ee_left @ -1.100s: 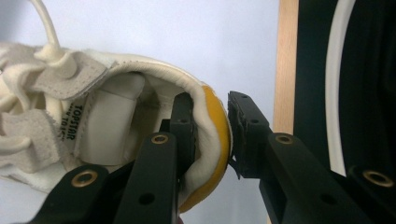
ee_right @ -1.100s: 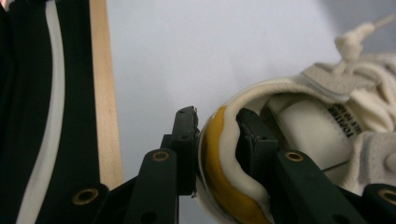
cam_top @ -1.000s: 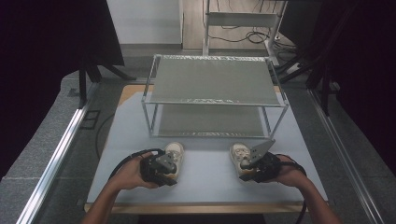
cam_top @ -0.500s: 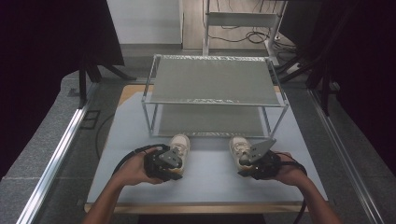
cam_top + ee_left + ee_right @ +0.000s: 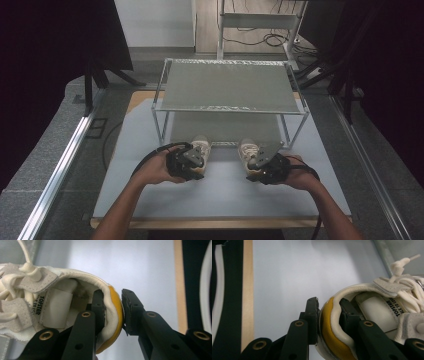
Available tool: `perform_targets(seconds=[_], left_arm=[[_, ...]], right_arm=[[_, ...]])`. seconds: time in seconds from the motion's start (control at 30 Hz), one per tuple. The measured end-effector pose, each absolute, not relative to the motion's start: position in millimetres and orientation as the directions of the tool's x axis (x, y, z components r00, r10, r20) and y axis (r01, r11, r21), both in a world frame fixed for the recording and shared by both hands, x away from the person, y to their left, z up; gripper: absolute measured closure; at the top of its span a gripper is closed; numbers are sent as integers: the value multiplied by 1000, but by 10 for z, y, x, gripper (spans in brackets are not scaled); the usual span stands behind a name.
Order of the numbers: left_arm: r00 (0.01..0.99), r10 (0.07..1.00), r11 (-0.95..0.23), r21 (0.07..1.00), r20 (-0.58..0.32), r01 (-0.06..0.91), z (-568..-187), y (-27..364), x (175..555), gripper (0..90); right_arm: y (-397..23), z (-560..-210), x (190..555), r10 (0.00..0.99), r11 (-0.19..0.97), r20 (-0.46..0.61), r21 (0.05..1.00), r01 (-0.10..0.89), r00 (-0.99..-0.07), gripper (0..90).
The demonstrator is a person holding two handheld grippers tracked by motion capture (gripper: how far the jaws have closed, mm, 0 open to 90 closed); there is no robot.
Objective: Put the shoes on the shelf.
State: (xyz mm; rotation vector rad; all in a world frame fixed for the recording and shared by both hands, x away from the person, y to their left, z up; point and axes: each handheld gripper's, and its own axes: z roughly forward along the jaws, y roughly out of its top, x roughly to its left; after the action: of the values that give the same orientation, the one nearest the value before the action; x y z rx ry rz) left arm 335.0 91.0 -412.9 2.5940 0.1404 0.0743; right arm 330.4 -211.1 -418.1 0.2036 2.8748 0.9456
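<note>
Two cream lace-up shoes with yellow heel patches stand side by side in front of the rack, toes towards it. In the high view my left gripper (image 5: 196, 160) holds the left shoe (image 5: 201, 146) by its heel, and my right gripper (image 5: 253, 162) holds the right shoe (image 5: 246, 148) the same way. In the left gripper view the gripper (image 5: 112, 308) has one jaw inside the left shoe (image 5: 57, 302) and the other on the yellow patch. The right gripper view shows the same grip, the gripper (image 5: 329, 312) clamping the heel of the right shoe (image 5: 384, 307).
A two-level metal rack (image 5: 230, 87) with mesh shelves stands on the far half of the pale table (image 5: 220, 200); its lower shelf lies just beyond the shoes' toes. Black cables trail from both grippers. A metal rail (image 5: 65, 165) runs along the floor at the left.
Both hands have carried the shoes away from the person towards the rack and slightly inward, closer to each other. The toes now reach the rack's front edge.
</note>
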Motion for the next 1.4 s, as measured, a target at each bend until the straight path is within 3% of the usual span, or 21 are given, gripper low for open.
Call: perform_targets(seconds=[0.3, 0.73, 1.1, 1.4], left_arm=[[991, 123, -844, 531, 45, 80, -4107, 837, 3547, 740], [990, 119, -841, 539, 81, 57, -4101, 644, 3771, 741], [994, 77, -848, 529, 73, 27, -4169, 453, 3974, 739], [995, 99, -838, 541, 30, 67, -4304, 408, 4058, 735]], right_arm=[[-1929, -4207, 3488, 173, 805, -103, 589, 80, -979, 717], [-1825, -4272, 3835, 201, 789, -85, 604, 110, -976, 715], [-1741, -4294, 3979, 195, 792, -106, 604, 93, -975, 714], [-1698, -4417, 4057, 196, 809, -110, 579, 98, -974, 707]])
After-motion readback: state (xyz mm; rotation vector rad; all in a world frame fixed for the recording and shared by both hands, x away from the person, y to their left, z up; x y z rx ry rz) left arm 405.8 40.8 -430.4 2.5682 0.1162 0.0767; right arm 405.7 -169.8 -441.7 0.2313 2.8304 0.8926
